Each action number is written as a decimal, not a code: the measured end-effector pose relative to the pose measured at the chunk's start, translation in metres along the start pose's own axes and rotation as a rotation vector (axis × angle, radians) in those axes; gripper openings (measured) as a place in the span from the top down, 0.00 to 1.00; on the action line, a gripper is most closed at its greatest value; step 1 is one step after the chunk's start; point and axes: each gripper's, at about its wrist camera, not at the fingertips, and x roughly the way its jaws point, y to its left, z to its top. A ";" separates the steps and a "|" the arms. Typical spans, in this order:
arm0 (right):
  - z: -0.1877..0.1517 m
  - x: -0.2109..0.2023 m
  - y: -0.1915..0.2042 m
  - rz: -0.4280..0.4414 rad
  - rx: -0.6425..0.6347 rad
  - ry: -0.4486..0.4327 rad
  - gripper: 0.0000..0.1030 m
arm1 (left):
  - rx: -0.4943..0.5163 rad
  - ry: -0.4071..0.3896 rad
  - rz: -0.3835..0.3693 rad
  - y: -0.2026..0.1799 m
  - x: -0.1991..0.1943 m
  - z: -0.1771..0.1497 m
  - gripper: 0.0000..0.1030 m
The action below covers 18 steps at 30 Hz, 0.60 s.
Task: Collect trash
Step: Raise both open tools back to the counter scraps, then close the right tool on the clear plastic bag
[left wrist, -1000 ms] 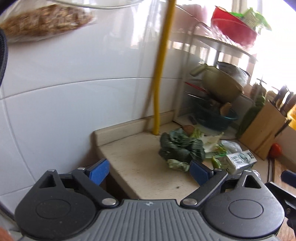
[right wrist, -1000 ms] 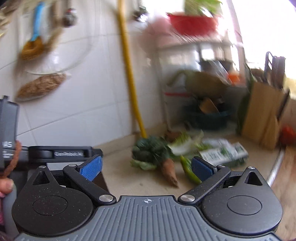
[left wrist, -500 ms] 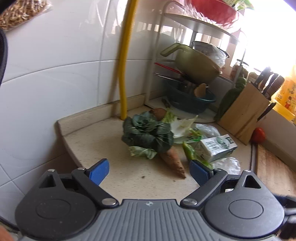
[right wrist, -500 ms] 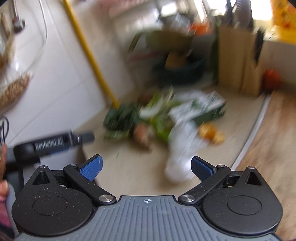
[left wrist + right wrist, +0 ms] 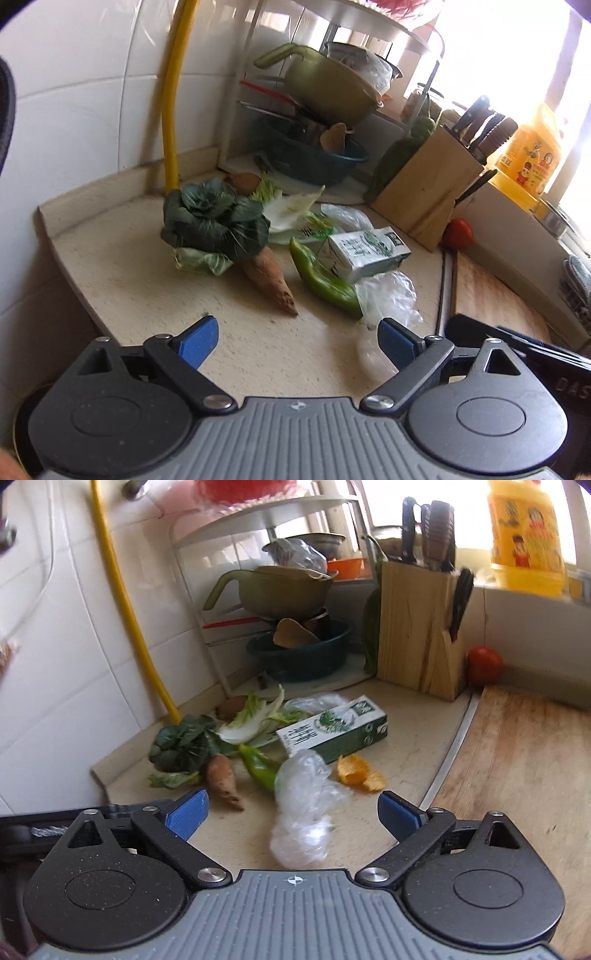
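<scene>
Two grippers, left gripper (image 5: pixel 297 341) and right gripper (image 5: pixel 291 814), are held wide open and empty; the approach step is judged in hand. Next, the right jaws must be lowered around the crumpled plastic wrap (image 5: pixel 301 805), seen lying translucent on the counter (image 5: pixel 410 746) between them.

Desk (image 5: pixel 413 760) looks like speckled matt stone, wall tiles (image 5: pixel 92 122) glossy white. Crinkly clear plastic bag (image 5: pixel 303 805) just in front of the printed cardboard carton (image 5: pixel 332 733); behind the carton, a raw-wood knife block (image 5: pixel 417 627). Worn wooden board (image 5: pixel 517 760) on the right.
</scene>
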 end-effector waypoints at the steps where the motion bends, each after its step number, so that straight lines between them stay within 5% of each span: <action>1: 0.000 0.001 0.001 -0.008 -0.015 -0.002 0.03 | -0.004 0.001 -0.009 0.001 -0.001 0.000 0.12; 8: 0.002 0.014 0.003 -0.006 -0.015 0.017 0.05 | -0.073 0.028 -0.081 0.014 -0.016 -0.008 0.13; 15: 0.007 0.032 0.011 0.009 -0.051 0.035 0.06 | -0.037 -0.015 -0.140 0.014 -0.029 -0.007 0.08; 18: 0.009 0.047 0.007 0.018 -0.023 0.083 0.19 | -0.063 0.002 -0.151 0.020 -0.026 -0.006 0.08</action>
